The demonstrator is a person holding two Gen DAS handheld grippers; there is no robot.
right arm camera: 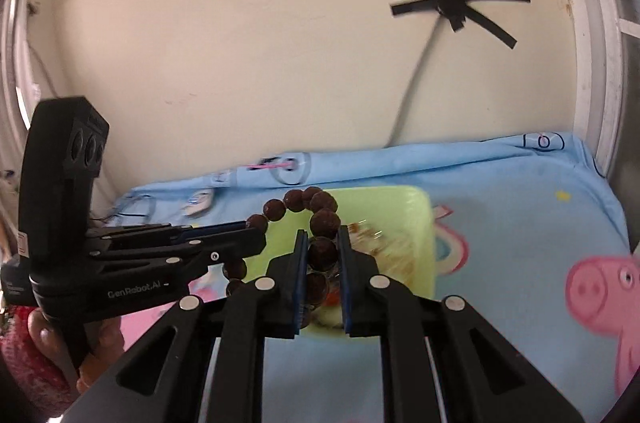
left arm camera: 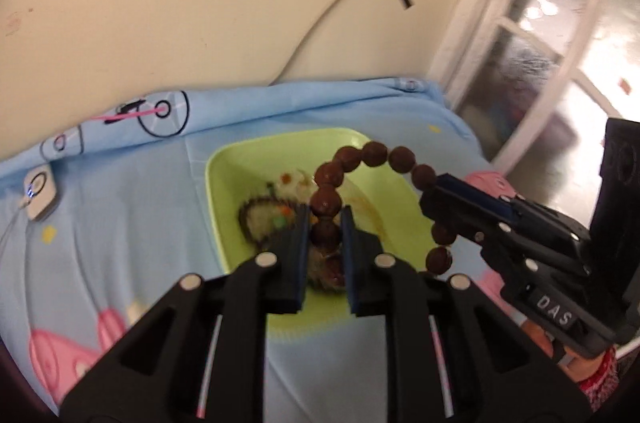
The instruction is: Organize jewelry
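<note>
From my left wrist, my left gripper (left arm camera: 325, 223) tilts down over the green tray (left arm camera: 224, 163), its blue-padded jaws nipped onto a bead of the brown bead bracelet (left arm camera: 362, 153). The bracelet arches up clear of the tray as a loop of round, rough, matte beads. My right gripper (left arm camera: 434, 183) reaches in from the right side, its jaws pressed together on the loop's far side. The tray is smooth plastic with rounded corners, sitting on a soft blue cartoon-print cloth (left arm camera: 120, 223); more jewelry (left arm camera: 276, 211) lies blurred inside it.

From my right wrist, the right gripper (right arm camera: 323, 243) slopes down, jaws clamped on dark knobbly beads of the bracelet (right arm camera: 325, 221). The left gripper (right arm camera: 256, 233) comes in nearly level from the left, a hand (right arm camera: 52, 339) wrapped around its handle, closed on the bead string. The green tray (right arm camera: 420, 215) lies below, on the cloth (right arm camera: 520, 203).
</note>
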